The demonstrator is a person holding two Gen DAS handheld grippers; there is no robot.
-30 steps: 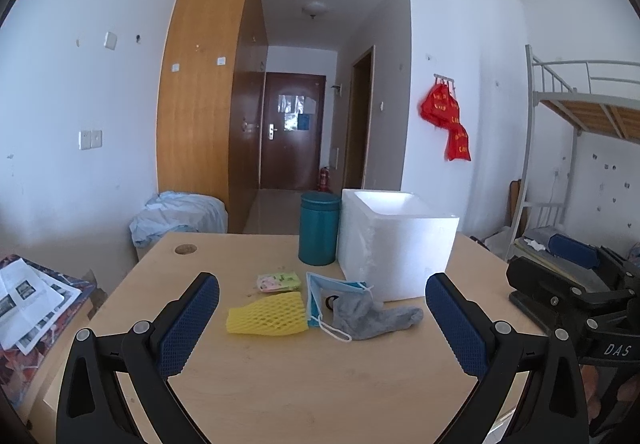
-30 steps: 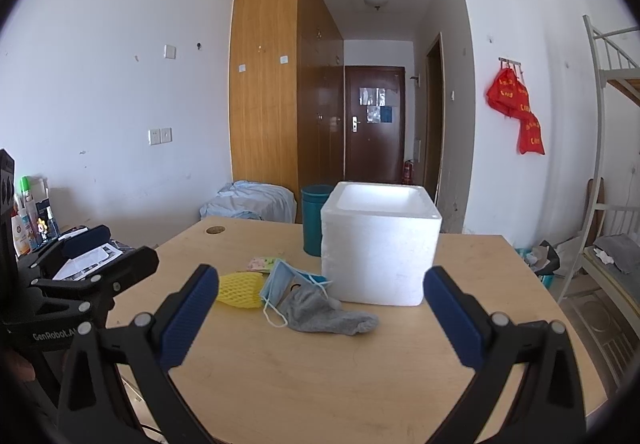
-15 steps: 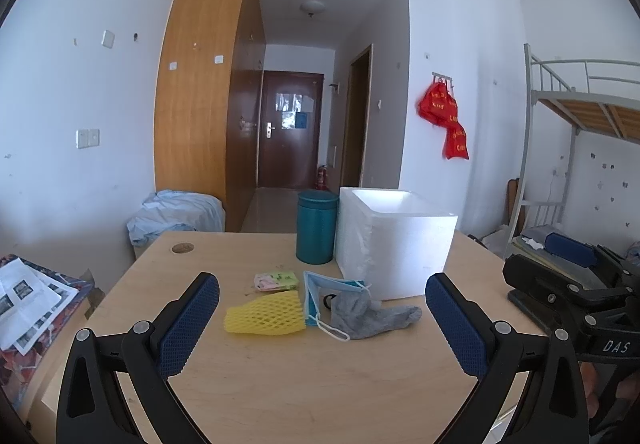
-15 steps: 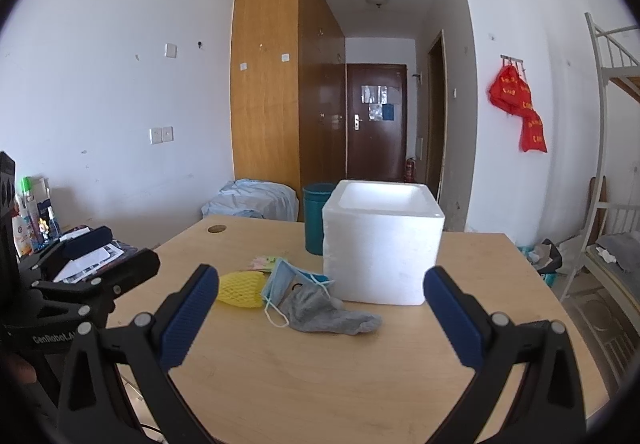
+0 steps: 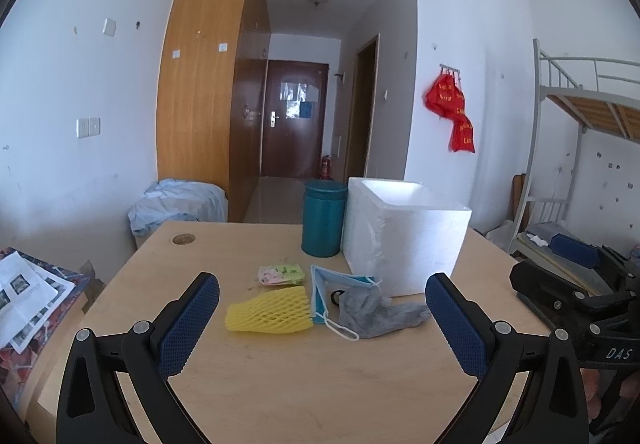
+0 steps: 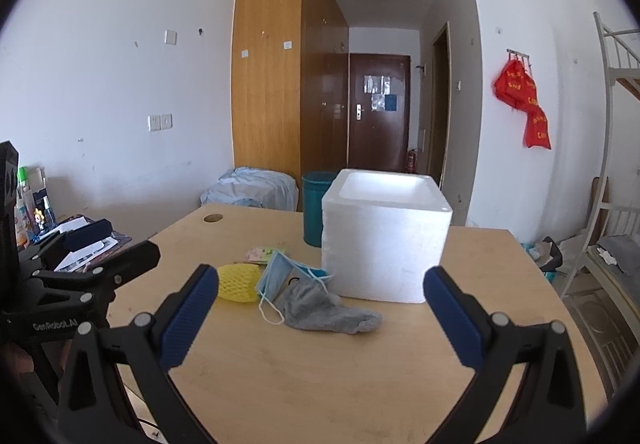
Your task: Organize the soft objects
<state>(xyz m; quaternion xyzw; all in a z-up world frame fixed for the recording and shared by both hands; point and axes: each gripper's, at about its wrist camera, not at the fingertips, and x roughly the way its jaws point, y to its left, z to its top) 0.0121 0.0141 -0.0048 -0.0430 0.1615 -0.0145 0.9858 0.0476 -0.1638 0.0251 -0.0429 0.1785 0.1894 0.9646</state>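
1. Both grippers, left (image 5: 322, 320) and right (image 6: 320, 314), hang spread wide and empty above the bench (image 5: 280, 384).
2. Sock (image 6: 324, 308) lies dead ahead, toe pointing right, beside the box (image 6: 384, 244); the right gripper looks nearer.

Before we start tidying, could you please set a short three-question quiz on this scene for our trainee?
1. True or false: both the left gripper and the right gripper are open and empty.
2. Which item lies partly on the mask: A) foam net, B) sock, C) can?
3. Fill in: the can stands beside the white ____.

Key: 1 true; 2 B; 3 box.
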